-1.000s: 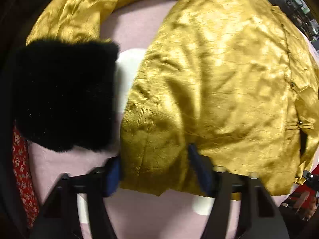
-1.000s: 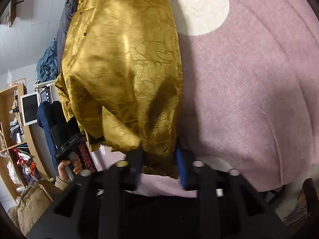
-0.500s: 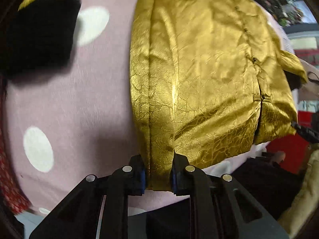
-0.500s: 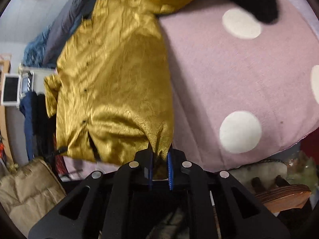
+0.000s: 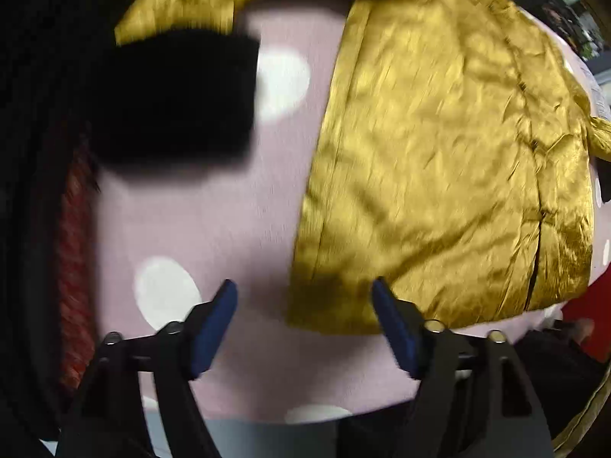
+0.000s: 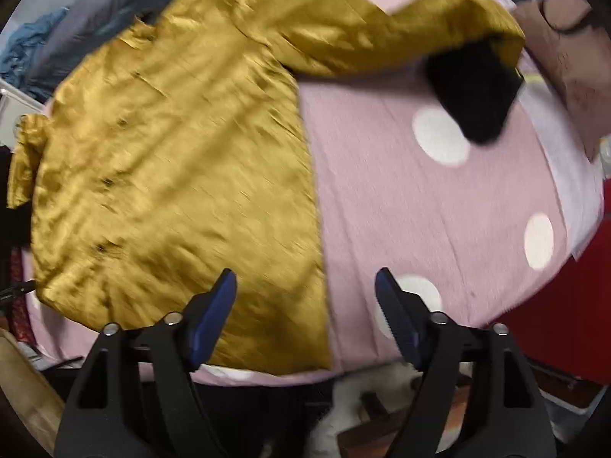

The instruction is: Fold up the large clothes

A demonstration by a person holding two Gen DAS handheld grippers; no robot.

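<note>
- Our left gripper (image 5: 303, 320) and right gripper (image 6: 305, 313) are opening wide above the jacket (image 6: 179, 160); both pinched its hem a moment ago.
- The jacket now lies released on the spotted cover (image 6: 401, 206), body folded, cuff (image 6: 473, 91) outstretched: we fold the sleeve next.

no readable text, labels, brands or numbers in either view (both frames are motion-blurred, so any small print would be lost anyway).
</note>
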